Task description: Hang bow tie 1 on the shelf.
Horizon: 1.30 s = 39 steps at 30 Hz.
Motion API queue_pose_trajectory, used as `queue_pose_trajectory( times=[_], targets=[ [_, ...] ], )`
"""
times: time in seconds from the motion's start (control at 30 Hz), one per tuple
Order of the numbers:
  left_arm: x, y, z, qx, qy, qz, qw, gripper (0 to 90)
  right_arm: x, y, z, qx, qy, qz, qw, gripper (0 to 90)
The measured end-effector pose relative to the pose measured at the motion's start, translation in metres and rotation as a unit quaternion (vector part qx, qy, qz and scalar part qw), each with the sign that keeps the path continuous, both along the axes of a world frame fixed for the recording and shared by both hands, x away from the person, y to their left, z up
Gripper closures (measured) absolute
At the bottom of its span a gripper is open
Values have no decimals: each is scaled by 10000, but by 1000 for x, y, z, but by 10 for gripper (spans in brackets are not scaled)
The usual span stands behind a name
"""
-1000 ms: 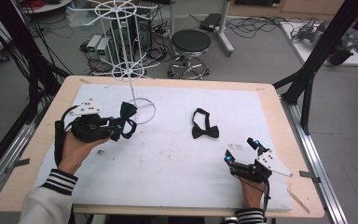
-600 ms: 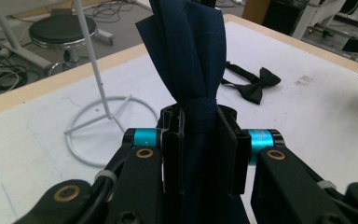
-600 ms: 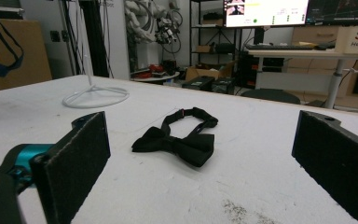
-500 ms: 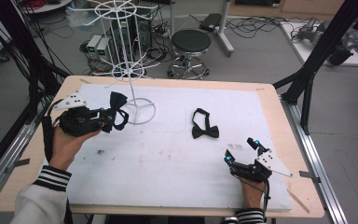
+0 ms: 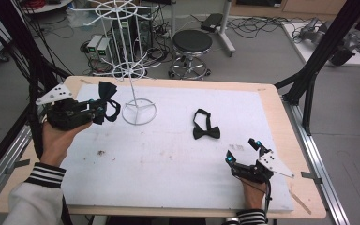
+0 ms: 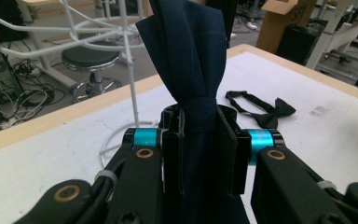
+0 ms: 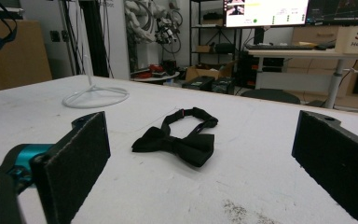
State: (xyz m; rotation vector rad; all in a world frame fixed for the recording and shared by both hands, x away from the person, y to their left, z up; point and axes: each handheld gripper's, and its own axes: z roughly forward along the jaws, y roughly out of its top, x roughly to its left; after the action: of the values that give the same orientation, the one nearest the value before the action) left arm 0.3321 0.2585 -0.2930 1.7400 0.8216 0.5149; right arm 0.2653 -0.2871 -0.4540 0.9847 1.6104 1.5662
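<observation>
Beside wire rack [image 5: 130, 61], left claw [image 6: 199, 140] clenched on navy bow tie [image 6: 191, 56]; right claw [image 7: 205, 154] released.

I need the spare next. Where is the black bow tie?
In the high view the black bow tie lies flat on the white mat, right of the wire stand's ring base, beyond the open right hand-held gripper.

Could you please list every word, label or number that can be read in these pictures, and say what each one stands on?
"Hello", above a smile mark: on the white box on the desk in the right gripper view.
Monitor text above that desk: too small to read.
Lettering on the cardboard box in the left gripper view: blurred, unreadable.
</observation>
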Motion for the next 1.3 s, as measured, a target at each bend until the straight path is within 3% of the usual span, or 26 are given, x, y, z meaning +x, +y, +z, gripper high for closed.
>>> queue_pose_trajectory(
  times=[0.57,1.0,1.13,1.3],
  targets=[
    [5,-1,23,20,-215,-21,9998,736,0,0,0,0,13,-4,10000,33],
    [3,11,28,54,-152,366,9992,737,0,0,0,-16,6,3,10000,33],
    [3,11,29,205,-156,444,9987,737,0,0,0,-11,11,3,10000,33],
    [7,11,30,205,-122,558,9982,736,0,0,0,-11,7,2,10000,33]
  ],
)
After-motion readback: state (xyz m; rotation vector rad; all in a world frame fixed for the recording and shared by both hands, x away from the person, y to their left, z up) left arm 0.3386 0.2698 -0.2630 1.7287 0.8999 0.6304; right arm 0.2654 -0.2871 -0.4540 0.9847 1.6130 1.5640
